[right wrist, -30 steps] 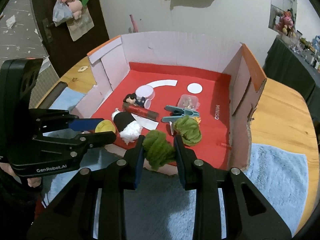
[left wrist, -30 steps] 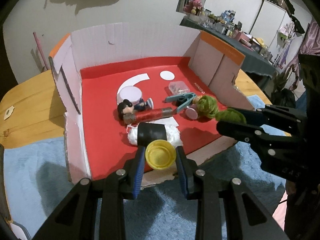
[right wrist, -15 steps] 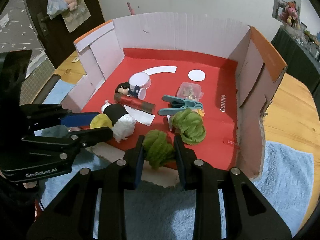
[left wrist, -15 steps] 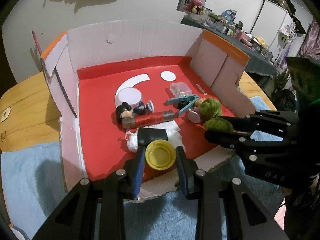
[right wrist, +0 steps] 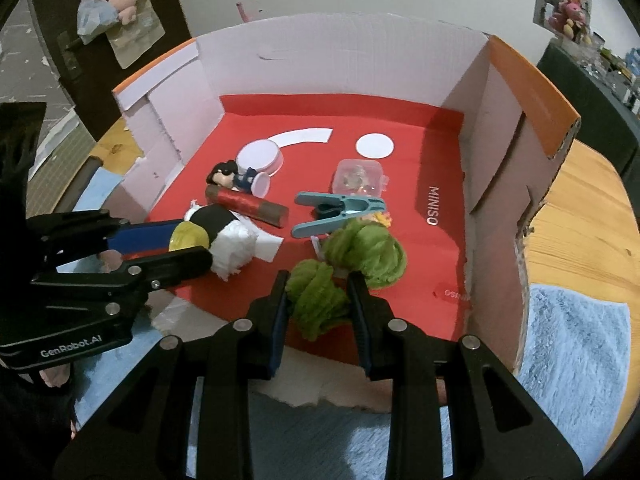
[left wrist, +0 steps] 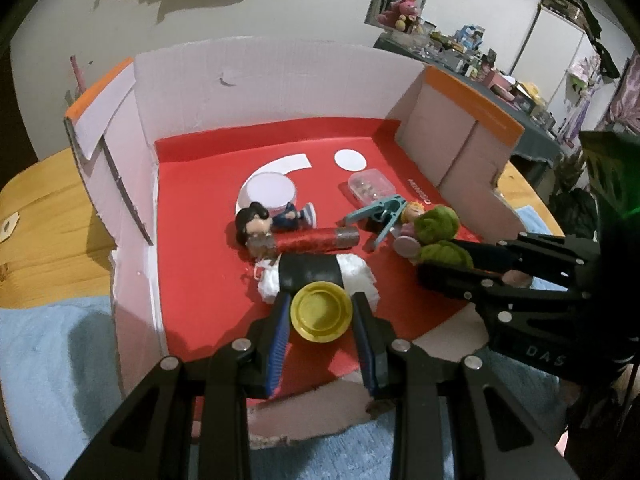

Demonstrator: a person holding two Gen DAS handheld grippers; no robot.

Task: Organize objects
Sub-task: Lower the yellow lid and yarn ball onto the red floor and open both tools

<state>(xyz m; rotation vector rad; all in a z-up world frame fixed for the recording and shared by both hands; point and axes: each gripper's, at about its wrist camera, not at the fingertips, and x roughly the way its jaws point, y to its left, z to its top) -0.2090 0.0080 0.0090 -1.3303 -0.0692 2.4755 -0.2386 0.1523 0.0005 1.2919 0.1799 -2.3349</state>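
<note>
My left gripper (left wrist: 320,316) is shut on a yellow round lid (left wrist: 321,311) and holds it over the front of the red-floored cardboard box (left wrist: 200,216), just before a white fluffy bundle with a black band (left wrist: 312,272). It also shows in the right wrist view (right wrist: 192,244). My right gripper (right wrist: 318,300) is shut on a green yarn ball (right wrist: 316,298), held over the box's front right beside a second green yarn ball (right wrist: 368,252). The held ball shows in the left wrist view (left wrist: 444,254).
In the box lie a red tube (right wrist: 248,204), a small figurine (right wrist: 230,176), a white round lid (right wrist: 258,156), a teal clip (right wrist: 340,210) and a clear small case (right wrist: 360,178). A blue towel (right wrist: 572,344) covers the wooden table (right wrist: 580,220) in front.
Both grippers have moved forward over the box's front edge with their objects. The lid is now close to the white bundle and the held yarn ball close to the other one.
</note>
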